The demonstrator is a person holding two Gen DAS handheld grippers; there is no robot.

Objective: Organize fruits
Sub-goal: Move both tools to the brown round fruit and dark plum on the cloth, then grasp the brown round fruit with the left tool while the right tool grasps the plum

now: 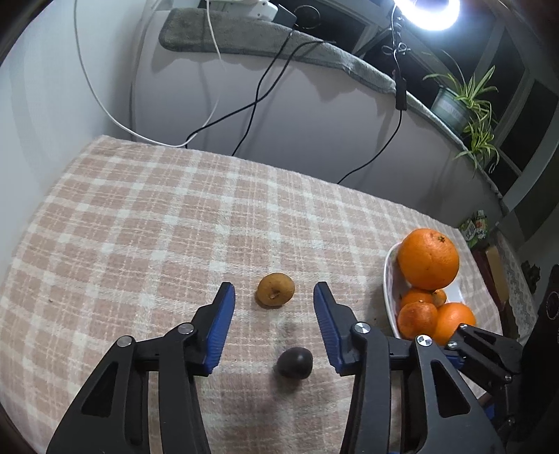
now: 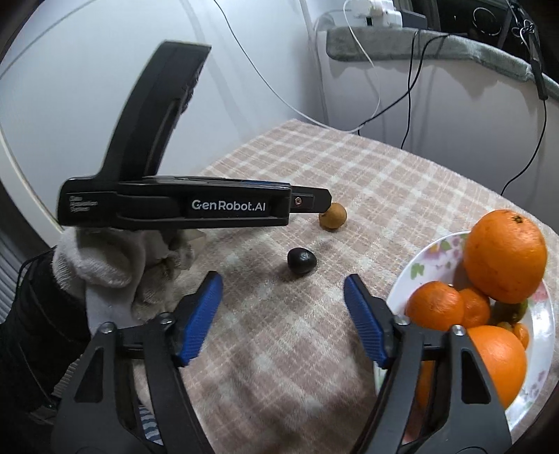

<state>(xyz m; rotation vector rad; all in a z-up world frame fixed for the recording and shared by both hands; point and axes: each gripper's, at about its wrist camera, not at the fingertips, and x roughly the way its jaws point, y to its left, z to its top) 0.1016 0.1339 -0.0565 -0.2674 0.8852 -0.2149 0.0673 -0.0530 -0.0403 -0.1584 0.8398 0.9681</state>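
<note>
Left gripper [image 1: 274, 291]: jaws apart, nothing between pads. Small tan fruit [image 1: 275, 290] on checked cloth [image 1: 139, 216], just ahead between tips; dark fruit [image 1: 294, 362] nearer, under jaws. Both probably light, round, prone to roll; grip across middle. Right gripper [image 2: 283, 283]: jaws apart, empty, dark fruit just ahead. Plate [image 2: 419, 258] far right, oranges [image 2: 505, 256] piled.

dark fruit [image 2: 302, 260] (loose) before tongs [image 2: 282, 288]

I get harsh glare from a ring lamp [image 1: 424, 8] at top right of my left view; the table [image 1: 139, 216] is evenly lit, soft shadows beneath fruit, fisheye bending and dark corners.
</note>
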